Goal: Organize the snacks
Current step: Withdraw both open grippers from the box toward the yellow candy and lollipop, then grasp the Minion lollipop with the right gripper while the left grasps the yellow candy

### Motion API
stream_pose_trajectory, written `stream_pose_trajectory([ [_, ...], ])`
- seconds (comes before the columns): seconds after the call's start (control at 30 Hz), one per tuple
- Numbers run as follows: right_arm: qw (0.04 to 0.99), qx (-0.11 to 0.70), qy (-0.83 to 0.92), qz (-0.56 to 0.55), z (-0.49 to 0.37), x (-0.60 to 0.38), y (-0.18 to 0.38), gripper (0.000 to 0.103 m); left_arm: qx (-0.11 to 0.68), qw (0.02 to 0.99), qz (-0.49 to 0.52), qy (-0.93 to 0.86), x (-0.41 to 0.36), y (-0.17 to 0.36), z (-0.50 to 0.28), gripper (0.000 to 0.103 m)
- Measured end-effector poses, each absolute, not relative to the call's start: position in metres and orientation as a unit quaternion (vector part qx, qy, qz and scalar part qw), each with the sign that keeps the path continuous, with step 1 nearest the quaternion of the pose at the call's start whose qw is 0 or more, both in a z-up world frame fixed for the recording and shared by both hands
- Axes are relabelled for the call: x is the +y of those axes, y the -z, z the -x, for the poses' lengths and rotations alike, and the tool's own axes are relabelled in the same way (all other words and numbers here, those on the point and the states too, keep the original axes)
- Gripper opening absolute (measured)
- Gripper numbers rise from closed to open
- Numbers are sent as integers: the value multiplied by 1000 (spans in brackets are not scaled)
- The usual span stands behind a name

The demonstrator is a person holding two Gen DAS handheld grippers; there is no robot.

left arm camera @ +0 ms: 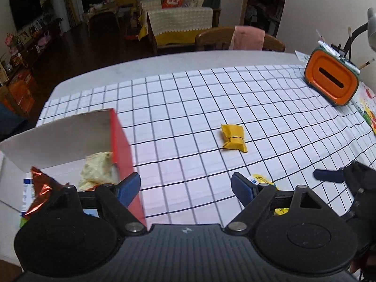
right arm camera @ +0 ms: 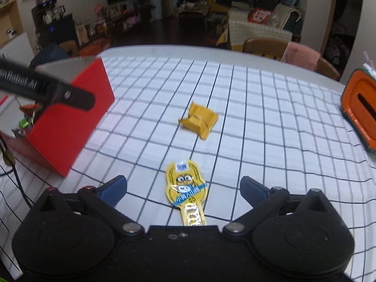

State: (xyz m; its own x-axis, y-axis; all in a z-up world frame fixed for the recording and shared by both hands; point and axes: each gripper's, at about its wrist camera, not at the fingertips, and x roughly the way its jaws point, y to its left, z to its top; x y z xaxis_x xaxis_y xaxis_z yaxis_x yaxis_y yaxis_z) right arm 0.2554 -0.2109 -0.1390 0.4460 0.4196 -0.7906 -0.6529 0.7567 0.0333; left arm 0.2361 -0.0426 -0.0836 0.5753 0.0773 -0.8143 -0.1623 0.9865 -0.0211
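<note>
- Right wrist view: right gripper [right arm camera: 183, 188] spread wide, empty, above the minion-print snack [right arm camera: 186, 188] at lower centre; yellow wrapped snack [right arm camera: 198, 119] mid-frame.
- Left wrist view: left gripper [left arm camera: 185, 186] released, empty; red box [left arm camera: 121, 150] at left holds snack packets [left arm camera: 97, 171].

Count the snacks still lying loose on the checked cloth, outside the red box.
2: a yellow wrapped packet mid-cloth, and a yellow cartoon-printed pack lying between the right gripper's open jaws. None looks hidden.
</note>
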Motion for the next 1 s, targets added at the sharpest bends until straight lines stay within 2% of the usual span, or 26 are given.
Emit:
stream_pose_trajectory([
  [0.17, 820, 433, -340, 157, -266, -206, 163, 98, 484, 872, 38, -66, -59, 98, -265, 84],
  [0.47, 792, 443, -378, 183, -278, -199, 184, 81, 528, 846, 5, -78, -74, 129, -311, 85],
  [0.87, 789, 433, -390, 196, -282, -202, 190, 53, 552, 832, -18, -54, -92, 153, -360, 85],
  [1.0, 790, 436, -390, 184, -284, -208, 189, 52, 559, 827, -23, -57, -97, 162, -372, 85],
])
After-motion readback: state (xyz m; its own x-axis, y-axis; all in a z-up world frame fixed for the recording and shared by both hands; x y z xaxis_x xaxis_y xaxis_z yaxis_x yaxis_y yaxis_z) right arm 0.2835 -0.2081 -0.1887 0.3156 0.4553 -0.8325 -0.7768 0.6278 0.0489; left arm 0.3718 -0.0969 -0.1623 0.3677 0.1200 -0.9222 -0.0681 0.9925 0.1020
